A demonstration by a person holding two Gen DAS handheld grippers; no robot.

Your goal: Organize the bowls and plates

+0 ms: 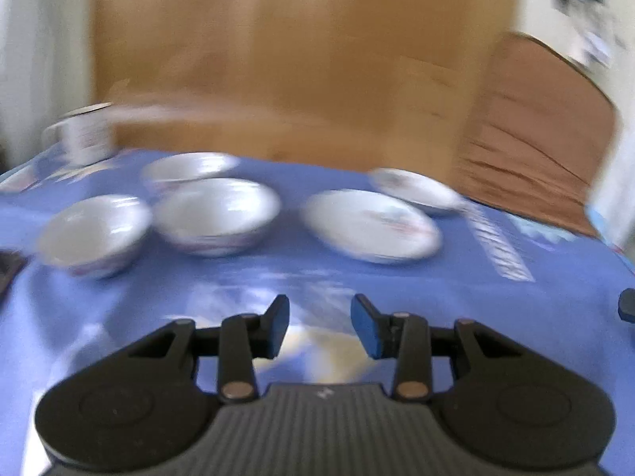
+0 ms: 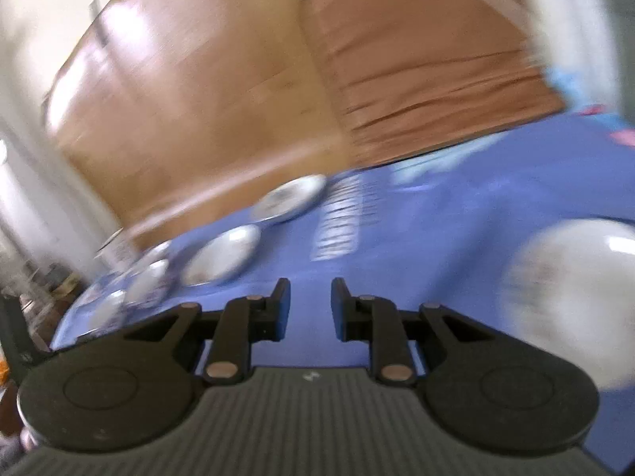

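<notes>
Nearest the left wrist camera, the left gripper [image 1: 320,325] hangs over the blue cloth [image 1: 278,277] that covers the tabletop, its jaws spread a little with nothing between them. Beyond it, all blurred, stand three white bowls: a small bowl [image 1: 95,234] at the left, a wider bowl [image 1: 216,216] just beside it, and a third bowl [image 1: 186,168] behind those two. To the right of the bowls lie a near plate [image 1: 373,226] and, just behind it, a far plate [image 1: 416,190]. Farther left, a white mug [image 1: 85,135] sits near the cloth's far edge, with a wooden cabinet [image 1: 297,59] behind. In the right wrist view, the right gripper [image 2: 310,309] is likewise slightly parted and holds nothing; a blurred white dish [image 2: 571,309] lies close at its right, well apart from the other crockery.
</notes>
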